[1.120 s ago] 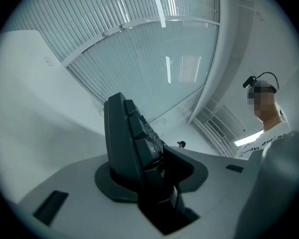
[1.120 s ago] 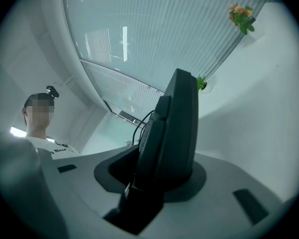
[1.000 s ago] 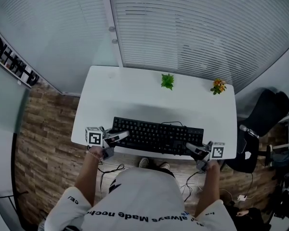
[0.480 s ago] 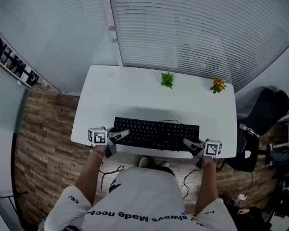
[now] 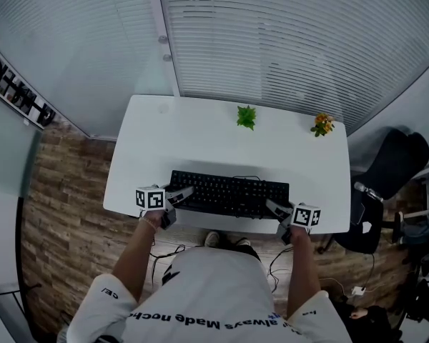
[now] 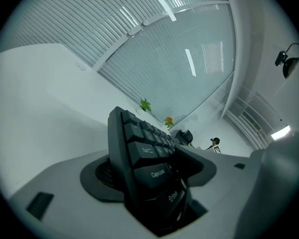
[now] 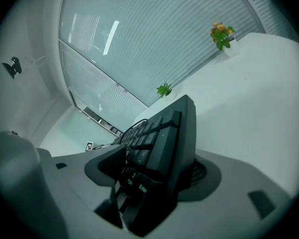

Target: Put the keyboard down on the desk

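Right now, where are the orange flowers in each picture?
Head view: orange flowers on the desk's far right corner.
Left gripper view: orange flowers tiny, near the middle, just above the keyboard.
Right gripper view: orange flowers at the top right.
Shared landmark: the green plant, to their left in every view.

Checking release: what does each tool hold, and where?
Nothing clamped. The left tool and right tool have just been opening their jaws; the keyboard's short ends sit loosely between them.
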A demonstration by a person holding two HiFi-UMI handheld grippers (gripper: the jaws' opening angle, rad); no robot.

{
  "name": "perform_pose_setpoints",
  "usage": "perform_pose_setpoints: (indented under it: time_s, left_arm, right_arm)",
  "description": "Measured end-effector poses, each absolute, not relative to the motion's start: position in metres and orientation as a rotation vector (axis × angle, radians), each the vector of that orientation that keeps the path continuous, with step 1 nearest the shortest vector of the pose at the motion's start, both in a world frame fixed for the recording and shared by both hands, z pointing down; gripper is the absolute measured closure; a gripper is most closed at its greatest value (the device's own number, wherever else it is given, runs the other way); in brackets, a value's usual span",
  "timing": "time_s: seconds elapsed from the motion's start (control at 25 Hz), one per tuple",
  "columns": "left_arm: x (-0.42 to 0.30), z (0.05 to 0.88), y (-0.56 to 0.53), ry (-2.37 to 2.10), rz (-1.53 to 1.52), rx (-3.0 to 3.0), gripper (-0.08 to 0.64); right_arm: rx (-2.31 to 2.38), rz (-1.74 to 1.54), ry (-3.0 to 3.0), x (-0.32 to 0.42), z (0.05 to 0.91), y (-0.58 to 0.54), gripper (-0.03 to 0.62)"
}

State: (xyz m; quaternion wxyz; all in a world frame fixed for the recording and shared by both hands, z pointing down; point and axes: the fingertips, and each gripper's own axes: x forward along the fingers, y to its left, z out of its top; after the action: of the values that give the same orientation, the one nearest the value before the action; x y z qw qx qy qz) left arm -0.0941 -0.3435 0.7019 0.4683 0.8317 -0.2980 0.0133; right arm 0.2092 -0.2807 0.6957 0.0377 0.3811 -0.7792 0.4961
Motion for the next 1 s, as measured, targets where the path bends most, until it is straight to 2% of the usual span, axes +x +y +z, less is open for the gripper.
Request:
perform_pose_setpoints:
  time_s: [0.2, 1.0]
  left_arm:
    - [-0.094, 0.720, -0.349, -0.792, 0.072, 2.015, 0.221]
    - [-0.102, 0.769, -0.354, -1.002, 0.233, 1.961, 0.175]
  right_arm:
    - [1.263, 1.492, -2.307, 0.214, 0.719, -0.287, 0.224]
    - [1.479, 1.388, -2.059, 0.228, 0.781, -0.289, 0.138]
